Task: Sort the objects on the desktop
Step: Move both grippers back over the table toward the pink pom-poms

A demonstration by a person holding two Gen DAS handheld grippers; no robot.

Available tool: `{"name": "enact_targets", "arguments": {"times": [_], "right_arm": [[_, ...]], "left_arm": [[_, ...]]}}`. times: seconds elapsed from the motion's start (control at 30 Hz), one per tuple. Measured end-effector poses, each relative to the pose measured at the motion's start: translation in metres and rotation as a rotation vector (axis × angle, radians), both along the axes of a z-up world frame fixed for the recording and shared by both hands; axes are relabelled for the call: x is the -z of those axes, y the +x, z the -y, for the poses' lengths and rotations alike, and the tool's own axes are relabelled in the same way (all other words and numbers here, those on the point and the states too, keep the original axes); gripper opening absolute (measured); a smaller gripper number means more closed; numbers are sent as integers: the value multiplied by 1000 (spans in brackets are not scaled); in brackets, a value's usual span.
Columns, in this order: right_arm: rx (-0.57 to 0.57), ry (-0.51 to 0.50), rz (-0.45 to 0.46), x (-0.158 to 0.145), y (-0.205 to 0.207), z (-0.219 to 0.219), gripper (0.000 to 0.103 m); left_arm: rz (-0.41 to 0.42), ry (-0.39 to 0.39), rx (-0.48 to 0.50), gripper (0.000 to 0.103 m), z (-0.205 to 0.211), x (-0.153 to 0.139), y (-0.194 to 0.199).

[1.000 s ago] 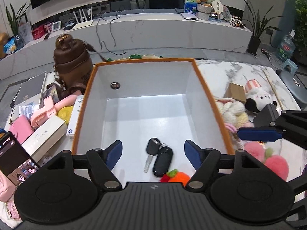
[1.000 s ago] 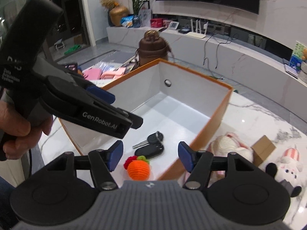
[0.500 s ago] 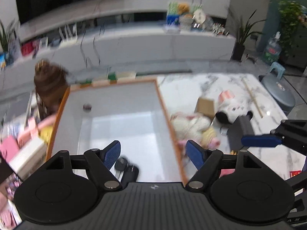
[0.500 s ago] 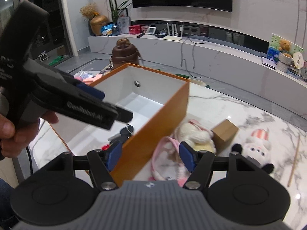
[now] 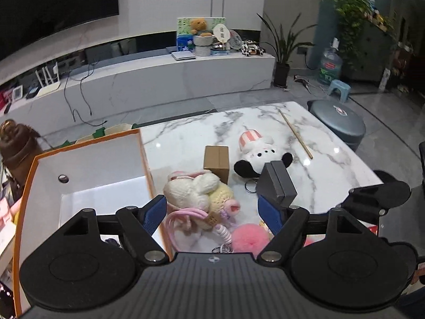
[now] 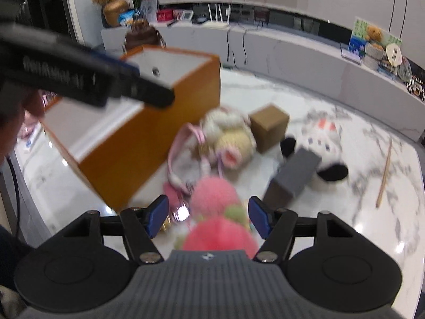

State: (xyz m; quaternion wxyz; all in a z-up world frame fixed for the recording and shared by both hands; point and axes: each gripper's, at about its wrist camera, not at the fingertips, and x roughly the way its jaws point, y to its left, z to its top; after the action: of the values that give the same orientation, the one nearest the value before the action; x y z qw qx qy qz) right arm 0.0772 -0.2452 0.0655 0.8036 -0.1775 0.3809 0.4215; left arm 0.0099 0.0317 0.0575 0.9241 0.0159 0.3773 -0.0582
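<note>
An orange box (image 5: 144, 154) with a white inside stands on the marble table; it also shows in the right wrist view (image 6: 127, 143). Right of it lie a cream knitted plush (image 5: 198, 191), a pink pompom (image 5: 248, 238), a small cardboard box (image 5: 216, 160), a white panda-like plush (image 5: 259, 154) and a grey case (image 5: 279, 182). My left gripper (image 5: 212, 211) is open above the cream plush. My right gripper (image 6: 208, 216) is open, its blue pads either side of the pink pompoms (image 6: 213, 199). The right wrist view is blurred.
A wooden stick (image 5: 294, 133) lies at the table's far right. A brown bottle (image 5: 16, 143) stands left of the box. A grey stool (image 5: 337, 122) sits beyond the table's right edge. The left gripper crosses the right wrist view (image 6: 79, 79).
Both grippers have swung right, away from the box with the car key and orange toy, to over the plush toys on the table. Both stay open.
</note>
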Motion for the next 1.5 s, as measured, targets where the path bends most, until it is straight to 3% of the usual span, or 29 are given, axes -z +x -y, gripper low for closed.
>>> {"name": "enact_targets", "arguments": {"times": [0.3,0.47,0.63,0.67,0.8,1.13,1.5], "right_arm": [[3,-46,32,29,-8,7,71],[2,-85,13,50,-6,3,73],[-6,-116,-15,73,-2,-8,72],[-7,-125,-27,77,0,-9,68],[19,-121,-54,75,9,-3,50],[180,-145,-88,69,44,55,49],[201,-157,-100,70,52,82,49]], "left_arm": [[-71,-28,28,89,23,22,12],[-130,-104,-14,89,19,36,24],[-138,-85,-47,89,20,41,30],[-145,-86,-49,89,20,42,31],[-167,-81,-41,89,26,49,32],[-158,-13,51,89,60,75,18],[-142,7,97,89,59,108,2]]}}
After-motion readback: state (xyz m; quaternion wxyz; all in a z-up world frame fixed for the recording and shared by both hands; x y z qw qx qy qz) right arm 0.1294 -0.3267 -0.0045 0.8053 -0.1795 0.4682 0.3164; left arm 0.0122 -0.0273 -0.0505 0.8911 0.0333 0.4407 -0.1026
